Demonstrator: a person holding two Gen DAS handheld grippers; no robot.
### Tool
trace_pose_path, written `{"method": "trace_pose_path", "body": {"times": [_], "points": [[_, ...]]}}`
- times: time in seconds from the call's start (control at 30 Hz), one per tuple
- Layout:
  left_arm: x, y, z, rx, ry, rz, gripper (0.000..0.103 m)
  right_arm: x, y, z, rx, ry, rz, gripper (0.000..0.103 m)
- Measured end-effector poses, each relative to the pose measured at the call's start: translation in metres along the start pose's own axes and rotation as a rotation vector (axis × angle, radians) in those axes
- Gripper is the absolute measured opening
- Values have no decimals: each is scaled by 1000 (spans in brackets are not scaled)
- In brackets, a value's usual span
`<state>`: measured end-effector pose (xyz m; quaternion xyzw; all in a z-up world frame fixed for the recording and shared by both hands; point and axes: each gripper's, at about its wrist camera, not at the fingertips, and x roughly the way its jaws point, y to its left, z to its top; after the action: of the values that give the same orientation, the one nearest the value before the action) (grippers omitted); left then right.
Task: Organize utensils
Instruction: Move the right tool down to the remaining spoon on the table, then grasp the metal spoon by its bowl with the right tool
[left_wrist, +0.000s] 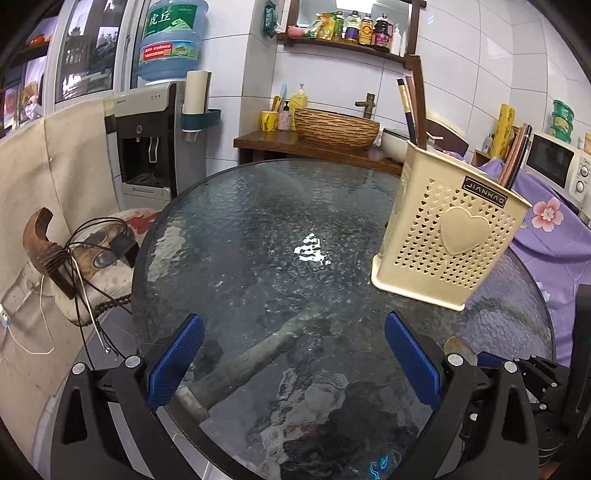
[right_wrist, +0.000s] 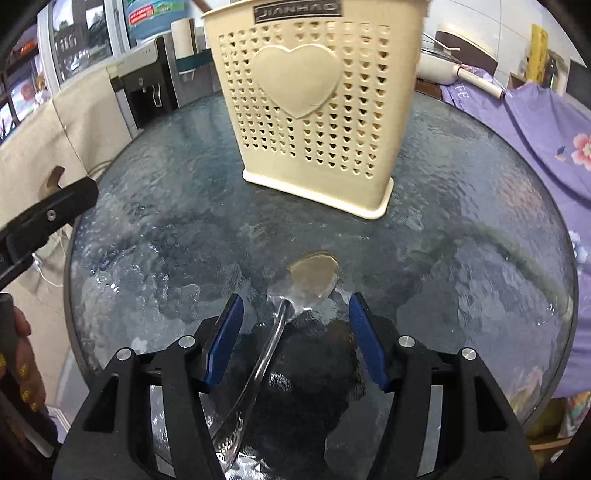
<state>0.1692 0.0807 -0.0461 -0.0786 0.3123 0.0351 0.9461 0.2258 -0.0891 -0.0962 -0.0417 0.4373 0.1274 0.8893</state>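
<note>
Lining up on the spoon (right_wrist: 291, 299) is where I judge I am in the job: my right gripper (right_wrist: 295, 314) hangs low over the glass table (right_wrist: 480, 206) with its blue pads (right_wrist: 225, 336) spread wide, one on each side of the spoon's handle, and neither pad touches the metal as far as I can see. The spoon lies flat, bowl toward the holder (right_wrist: 317, 110) and handle running back under the gripper, well apart from the holder's base. My left gripper (left_wrist: 293, 354) is also wide open and has hold of nothing; it hovers over bare glass to the left of the holder (left_wrist: 447, 229), and the grey bar between its pads looks to me like table frame seen through the glass, not a utensil. For the next move I would drop the right pads level with the handle, close on it squarely, lift, then tip the spoon upright and lower it into the holder's open top; the thin, shiny handle on slick glass may slide away as the pads close, so I would close slowly. Counting: one spoon on the table, one cream holder with a heart on its front, and chopsticks (left_wrist: 517, 155) already standing in it, at least two groups at opposite ends, though I cannot count single sticks. No other loose utensils show on the table.
</note>
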Motion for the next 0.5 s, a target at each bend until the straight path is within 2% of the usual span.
{"method": "trace_pose_path", "body": {"times": [0.2,0.5], "points": [[0,3,-1,-4,2,0,96,8,8,10,-30,30,-26,58],[1,3,-2,-9,11,-7,96,11,15,22,-64,50,0,33]]}}
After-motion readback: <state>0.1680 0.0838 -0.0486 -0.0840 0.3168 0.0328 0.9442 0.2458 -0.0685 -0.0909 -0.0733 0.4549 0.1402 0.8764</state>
